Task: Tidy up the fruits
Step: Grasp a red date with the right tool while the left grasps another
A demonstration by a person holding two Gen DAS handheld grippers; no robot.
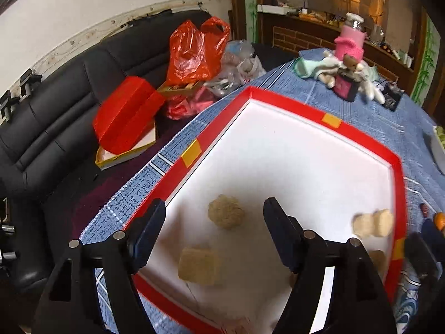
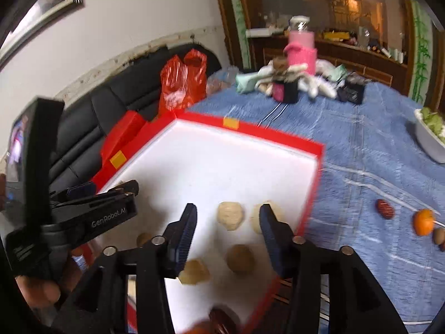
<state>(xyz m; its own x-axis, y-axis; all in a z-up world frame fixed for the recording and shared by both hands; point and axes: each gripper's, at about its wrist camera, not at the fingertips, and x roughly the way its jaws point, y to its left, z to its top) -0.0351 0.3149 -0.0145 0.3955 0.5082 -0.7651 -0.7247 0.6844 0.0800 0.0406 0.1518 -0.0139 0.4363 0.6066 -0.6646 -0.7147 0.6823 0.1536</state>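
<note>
A red-rimmed tray (image 1: 281, 98) with a white floor lies on the blue cloth; it also shows in the right wrist view (image 2: 250, 129). Several tan snack pieces lie in it, one round (image 1: 225, 211) and one square (image 1: 198, 265). My left gripper (image 1: 214, 217) is open and empty above the tray. My right gripper (image 2: 228, 222) is open and empty over a pale piece (image 2: 230, 215) and a brown ball (image 2: 240, 258). An orange tangerine (image 2: 424, 221), a red date (image 2: 385, 208) and a brown nut (image 2: 439, 236) lie on the cloth to the right of the tray.
A white bowl of green fruit (image 2: 429, 133) stands at the far right. A pink bottle (image 2: 301, 50), small boxes and cloths crowd the far table end. A black sofa (image 1: 69, 105) with red bags and a red box (image 1: 126, 114) is on the left.
</note>
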